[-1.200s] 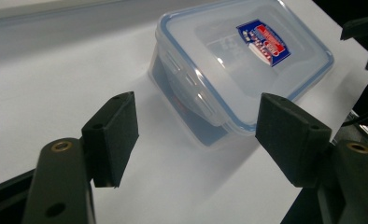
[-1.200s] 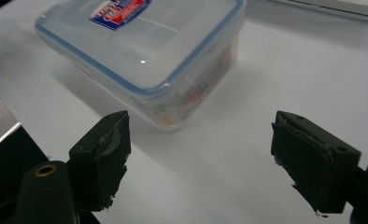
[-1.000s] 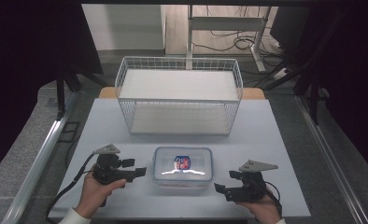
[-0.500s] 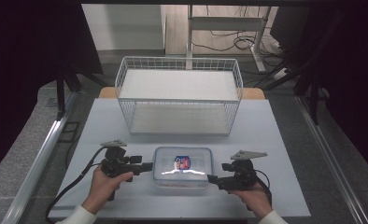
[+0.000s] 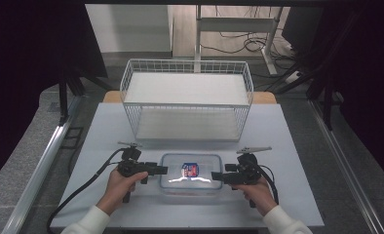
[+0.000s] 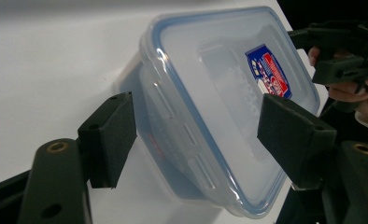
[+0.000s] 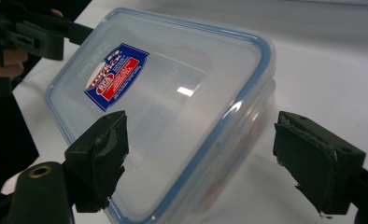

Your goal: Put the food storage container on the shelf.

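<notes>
A clear plastic container [image 5: 190,175] with a blue-rimmed lid and a red and blue label lies on the white table [image 5: 107,126] near its front edge. My left gripper [image 5: 163,170] is at the container's left end, open, with the jaws spread on either side of that end [image 6: 196,140]. At the container's right end is my right gripper [image 5: 215,176], open as well, its black pads [image 7: 102,154] standing apart around the corner of the container [image 7: 173,121]. Neither set of pads presses the container.
A white wire basket [image 5: 187,100] stands at the back middle of the table, just beyond the container. Cables trail from both grippers toward the front edge. A metal rail [image 5: 39,165] runs along the left of the table.
Both grippers have moved inward from the table's sides to the two ends of the container, and their open jaws now reach around it. The container has not moved.
</notes>
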Demonstrator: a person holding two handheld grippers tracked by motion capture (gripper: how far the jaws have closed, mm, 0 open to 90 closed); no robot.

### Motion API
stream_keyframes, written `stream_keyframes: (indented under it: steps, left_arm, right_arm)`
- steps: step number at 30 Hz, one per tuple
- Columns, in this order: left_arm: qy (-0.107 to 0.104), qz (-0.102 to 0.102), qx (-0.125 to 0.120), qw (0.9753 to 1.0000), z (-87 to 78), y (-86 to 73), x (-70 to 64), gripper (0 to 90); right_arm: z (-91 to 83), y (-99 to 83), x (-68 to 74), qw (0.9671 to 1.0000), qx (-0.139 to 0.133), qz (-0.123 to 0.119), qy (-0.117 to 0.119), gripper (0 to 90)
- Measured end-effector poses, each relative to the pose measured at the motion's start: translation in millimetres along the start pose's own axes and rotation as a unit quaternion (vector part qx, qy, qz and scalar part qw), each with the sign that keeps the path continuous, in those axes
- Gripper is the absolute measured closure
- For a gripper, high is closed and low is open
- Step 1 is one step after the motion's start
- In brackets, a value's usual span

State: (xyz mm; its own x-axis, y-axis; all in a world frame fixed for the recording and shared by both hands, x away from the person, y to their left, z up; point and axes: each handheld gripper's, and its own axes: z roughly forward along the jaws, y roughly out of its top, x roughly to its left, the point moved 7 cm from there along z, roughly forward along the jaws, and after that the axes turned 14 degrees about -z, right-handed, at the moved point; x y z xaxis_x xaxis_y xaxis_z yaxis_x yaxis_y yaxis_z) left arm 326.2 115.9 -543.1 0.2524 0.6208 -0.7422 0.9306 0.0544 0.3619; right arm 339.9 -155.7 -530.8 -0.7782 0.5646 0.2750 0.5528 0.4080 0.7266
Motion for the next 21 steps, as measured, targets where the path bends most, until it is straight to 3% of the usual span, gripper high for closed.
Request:
stream_keyframes:
  steps: [3, 5, 12, 13, 16, 18, 19, 21]
  left_arm:
    - [-0.008, -0.004, 0.005, 0.9999, 2.8, -0.6, 0.9, 29.3]
    - [-0.024, -0.009, 0.021, 0.9994, 7.3, -3.6, 0.0, 29.3]
    - [-0.026, -0.011, 0.029, 0.9992, 12.0, -4.6, 2.3, 31.0]
    - [-0.029, -0.013, 0.029, 0.9991, 12.4, -4.6, 2.6, 31.3]
    - [-0.028, -0.014, 0.029, 0.9991, 12.2, -4.9, 2.4, 31.6]
    - [-0.026, -0.019, 0.028, 0.9991, 11.9, -4.9, 2.1, 32.3]
    - [-0.026, -0.023, 0.029, 0.999, 11.4, -5.1, 2.0, 33.2]
    - [-0.027, -0.024, 0.032, 0.9989, 10.5, -5.7, 1.9, 33.9]
  right_arm:
    - [5.1, -0.2, 1.2, 0.9999, -0.001, 0.01, 0.013, 18.3]
    - [8.0, -1.0, 0.9, 0.9998, 0.001, 0.013, 0.017, 18.1]
    - [14.0, -2.8, -4.7, 0.9983, 0.002, 0.045, 0.039, 17.9]
    - [16.6, -3.8, -6.7, 0.997, 0.0, 0.06, 0.05, 17.7]
    - [18.1, -4.6, -6.3, 0.9955, 0.0, 0.074, 0.058, 18.0]
    - [18.4, -4.7, -6.2, 0.9951, 0.001, 0.082, 0.057, 19.4]
    - [16.2, -4.6, -7.2, 0.9938, -0.001, 0.096, 0.057, 24.3]
    - [13.9, -4.9, -7.4, 0.9932, -0.003, 0.102, 0.057, 28.6]
